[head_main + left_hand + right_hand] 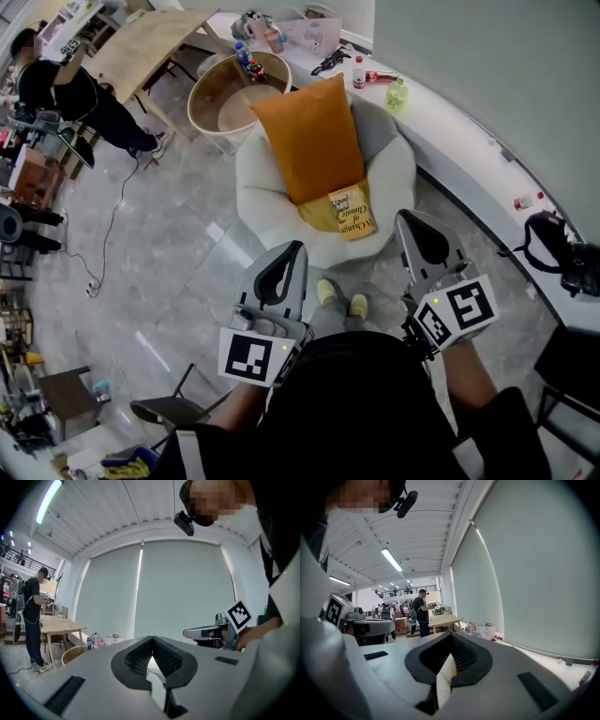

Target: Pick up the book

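Yellow book [352,214] is plain only in your head view, on the white armchair [267,178]; left gripper [152,639] and right gripper [451,635] jaws are together

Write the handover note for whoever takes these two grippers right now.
Left gripper: jaws shut, nothing between them.
Right gripper: jaws shut, nothing between them.
Both are held in front of the white armchair, apart from it and touching nothing.
Yellow book: lies on the armchair's seat at the lower end of the orange cushion, untouched.
Done: only the approach; the book is not yet gripped.
Left: open a gripper, reach to the book's free edge, close on it and lift. The right gripper looks nearer.
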`<state>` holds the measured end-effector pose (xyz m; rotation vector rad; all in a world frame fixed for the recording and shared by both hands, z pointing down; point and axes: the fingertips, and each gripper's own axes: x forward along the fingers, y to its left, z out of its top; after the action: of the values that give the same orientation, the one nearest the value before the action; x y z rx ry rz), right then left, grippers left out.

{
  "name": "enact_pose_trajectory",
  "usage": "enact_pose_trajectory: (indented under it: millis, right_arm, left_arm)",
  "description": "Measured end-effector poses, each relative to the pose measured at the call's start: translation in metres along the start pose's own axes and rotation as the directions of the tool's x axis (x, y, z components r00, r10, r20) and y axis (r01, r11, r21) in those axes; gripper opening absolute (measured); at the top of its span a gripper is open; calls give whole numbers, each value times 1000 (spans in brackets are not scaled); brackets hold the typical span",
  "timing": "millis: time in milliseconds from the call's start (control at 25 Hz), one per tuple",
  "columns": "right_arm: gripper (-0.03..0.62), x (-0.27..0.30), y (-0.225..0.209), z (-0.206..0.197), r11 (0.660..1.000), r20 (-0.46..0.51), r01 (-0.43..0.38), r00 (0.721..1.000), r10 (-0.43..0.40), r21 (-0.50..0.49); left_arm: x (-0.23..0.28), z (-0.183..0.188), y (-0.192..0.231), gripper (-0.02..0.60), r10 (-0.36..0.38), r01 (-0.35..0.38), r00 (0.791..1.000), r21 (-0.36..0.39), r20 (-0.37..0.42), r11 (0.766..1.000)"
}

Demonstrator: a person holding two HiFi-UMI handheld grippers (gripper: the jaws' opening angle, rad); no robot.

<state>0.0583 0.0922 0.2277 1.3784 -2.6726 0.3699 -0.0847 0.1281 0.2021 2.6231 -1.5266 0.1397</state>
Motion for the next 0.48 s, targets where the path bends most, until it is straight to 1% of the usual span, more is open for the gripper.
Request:
enact_pose_trajectory:
  millis: [200, 400, 480]
  right_arm:
    - [3, 18, 3, 6, 1000, -7, 7, 1000, -7, -13]
    - [3, 30, 2, 11, 1000, -8, 16, 1000, -17, -23]
    - [4, 37, 3, 12, 1000, -10, 17, 1000, -17, -23]
  left_arm:
    - [10, 4, 19, 12, -12, 12, 1000, -8, 4, 1000]
    - [18, 12, 29, 12, -34, 34, 999, -12, 39, 999]
    - [20, 11, 35, 12, -28, 29, 999, -27, 39, 999]
